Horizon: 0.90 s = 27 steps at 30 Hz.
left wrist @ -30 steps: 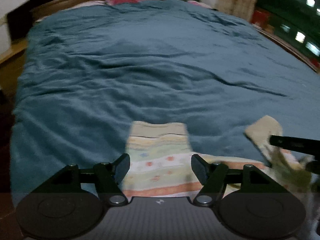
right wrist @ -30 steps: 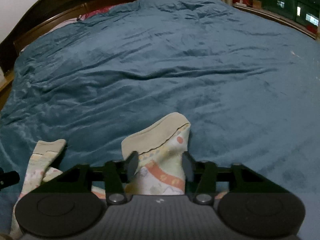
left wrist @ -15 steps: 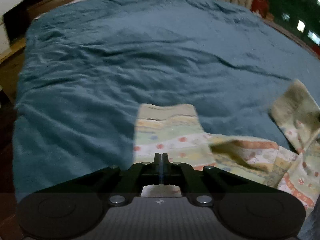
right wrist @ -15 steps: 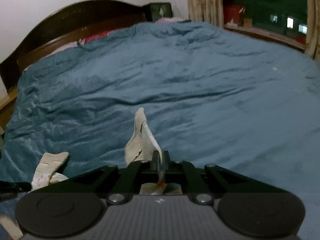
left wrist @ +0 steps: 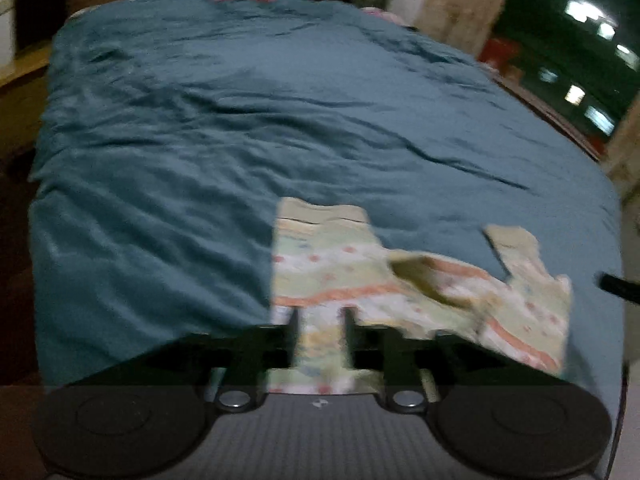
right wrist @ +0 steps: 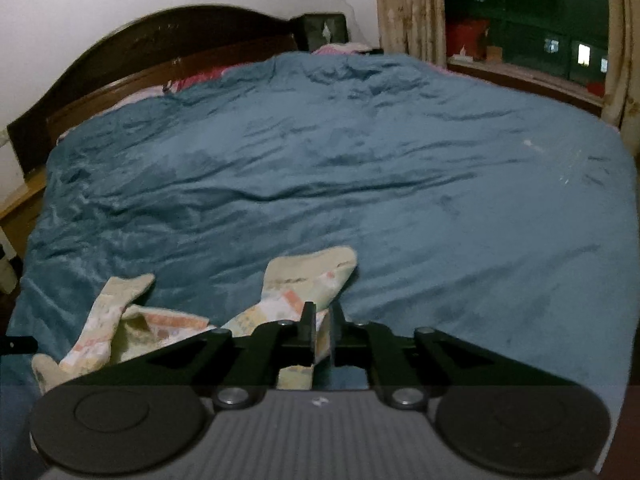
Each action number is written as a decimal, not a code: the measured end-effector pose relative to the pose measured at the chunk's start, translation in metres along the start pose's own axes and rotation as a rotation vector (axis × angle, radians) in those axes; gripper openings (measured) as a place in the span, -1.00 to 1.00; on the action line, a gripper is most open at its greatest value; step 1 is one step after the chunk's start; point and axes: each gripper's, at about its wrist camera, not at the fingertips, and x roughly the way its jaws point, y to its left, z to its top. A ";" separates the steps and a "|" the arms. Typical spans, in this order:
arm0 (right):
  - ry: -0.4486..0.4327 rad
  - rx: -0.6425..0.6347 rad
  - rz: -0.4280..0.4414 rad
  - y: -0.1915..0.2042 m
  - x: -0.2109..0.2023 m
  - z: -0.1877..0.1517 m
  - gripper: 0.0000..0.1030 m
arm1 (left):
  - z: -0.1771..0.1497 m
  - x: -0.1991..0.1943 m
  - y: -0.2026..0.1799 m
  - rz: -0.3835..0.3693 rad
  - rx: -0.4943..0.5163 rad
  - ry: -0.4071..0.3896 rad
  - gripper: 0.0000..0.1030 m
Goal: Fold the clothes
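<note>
Garment: small patterned trousers (left wrist: pixel 332 272), pale with orange bands, lying on the teal bedspread (left wrist: pixel 200 160) at its near edge, well apart from the dark headboard (right wrist: pixel 168 40).
Left leg: lies flat on the bedspread, cuff pointing toward the headboard, in the left wrist view.
Left gripper (left wrist: pixel 320 320): jaws have just been opening; fabric lies between them, pads apart from it as far as the blur allows. Released.
Middle section: bunched and creased on the bedspread; not smoothed.
Right leg: lifted clear of the bedspread, cuff hanging toward the headboard side.
Right gripper (right wrist: pixel 320 328): jaws have just been closing; clenched on the trouser fabric.
Done: garment picked up at one side, judged.
Left to do: no neat fold visible; flattening and all folds appear outstanding.
</note>
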 end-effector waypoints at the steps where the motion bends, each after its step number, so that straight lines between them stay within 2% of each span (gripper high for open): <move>1: 0.010 0.003 0.006 0.002 0.005 -0.002 -0.84 | -0.003 -0.002 -0.006 -0.015 0.026 -0.005 0.14; 5: 0.048 0.032 0.025 0.005 0.026 -0.002 -0.54 | -0.014 0.004 -0.022 -0.044 0.106 -0.003 0.19; 8: 0.072 0.065 0.030 0.004 0.046 0.005 -0.34 | -0.020 0.012 -0.025 -0.086 0.124 0.022 0.25; 10: 0.085 0.090 0.030 0.002 0.059 0.010 -0.20 | -0.023 0.015 -0.025 -0.109 0.136 0.026 0.37; 13: 0.111 0.130 0.020 -0.002 0.082 0.017 -0.03 | -0.025 0.021 -0.025 -0.142 0.130 0.033 0.37; 16: 0.147 0.186 0.020 -0.006 0.106 0.021 -0.02 | -0.026 0.027 -0.028 -0.204 0.140 0.048 0.24; 17: 0.160 0.203 0.019 -0.007 0.114 0.021 -0.02 | -0.027 0.028 -0.030 -0.224 0.152 0.053 0.13; 18: 0.169 0.215 0.014 -0.008 0.120 0.021 -0.02 | -0.029 0.030 -0.033 -0.241 0.166 0.059 -0.14; 19: 0.177 0.223 0.011 -0.009 0.125 0.020 -0.04 | -0.030 0.031 -0.035 -0.255 0.178 0.065 -0.34; 20: 0.187 0.231 0.010 -0.010 0.131 0.018 -0.18 | -0.032 0.032 -0.037 -0.265 0.187 0.072 -0.44; 22: 0.190 0.239 0.018 -0.011 0.135 0.016 -0.50 | -0.036 0.032 -0.040 -0.281 0.205 0.082 -0.80; 23: 0.184 0.240 0.023 -0.011 0.134 0.015 -0.70 | -0.038 0.031 -0.042 -0.286 0.213 0.080 -0.86; 25: 0.155 0.234 0.026 -0.011 0.127 0.015 -0.83 | -0.042 0.025 -0.044 -0.288 0.232 0.065 -0.95; 27: 0.119 0.228 0.029 -0.011 0.115 0.015 -0.87 | -0.044 0.019 -0.047 -0.292 0.248 0.052 -0.99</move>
